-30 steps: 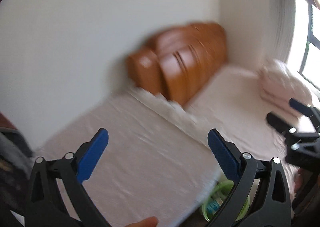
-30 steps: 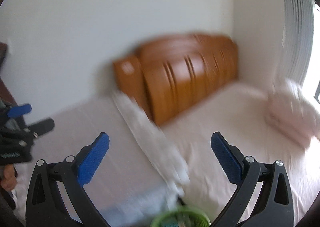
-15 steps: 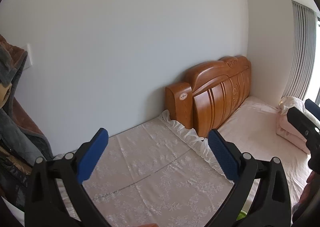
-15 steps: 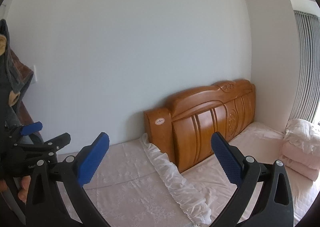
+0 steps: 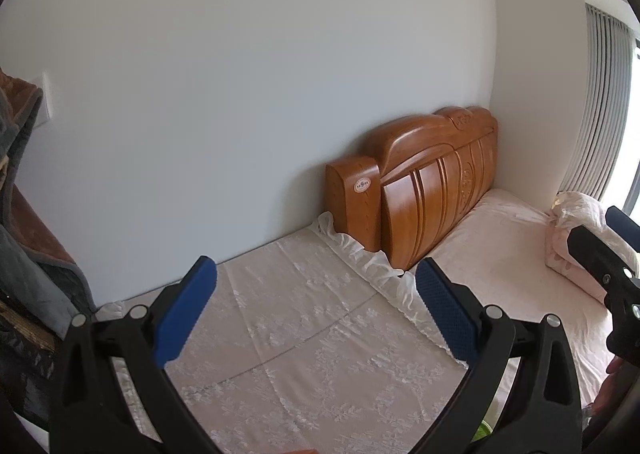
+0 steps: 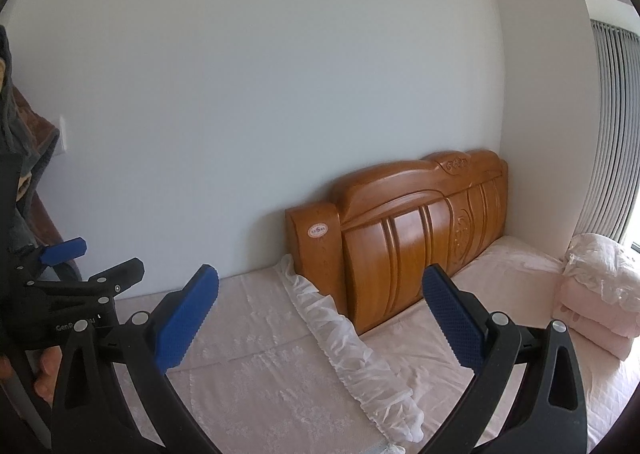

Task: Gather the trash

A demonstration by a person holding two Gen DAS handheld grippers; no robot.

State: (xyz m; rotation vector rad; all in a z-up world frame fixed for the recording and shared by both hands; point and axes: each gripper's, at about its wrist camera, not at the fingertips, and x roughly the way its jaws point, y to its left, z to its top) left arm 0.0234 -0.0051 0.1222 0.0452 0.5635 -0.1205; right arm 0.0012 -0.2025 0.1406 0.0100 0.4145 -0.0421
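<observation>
Left hand-held gripper (image 5: 316, 306), right hand-held gripper (image 6: 320, 312) spread, seemingly empty.

Daylight is admitted from the window (image 5: 632, 126) at right, where glare is noted. Both views are sharp, with edges bent and vignetted.

In front of me, at 12 o'clock, stands a plain white wall (image 6: 248, 94). A carved wooden headboard (image 6: 408, 238) leans on it, toward 1 o'clock. Below lies a lace bedcover (image 5: 304, 334) with a white ruffle edge (image 6: 352, 346). At 3 o'clock I see folded pink bedding (image 6: 596, 294) under grey vertical blinds (image 6: 608, 126). At 9 o'clock hangs dark clothing (image 5: 24, 246).
</observation>
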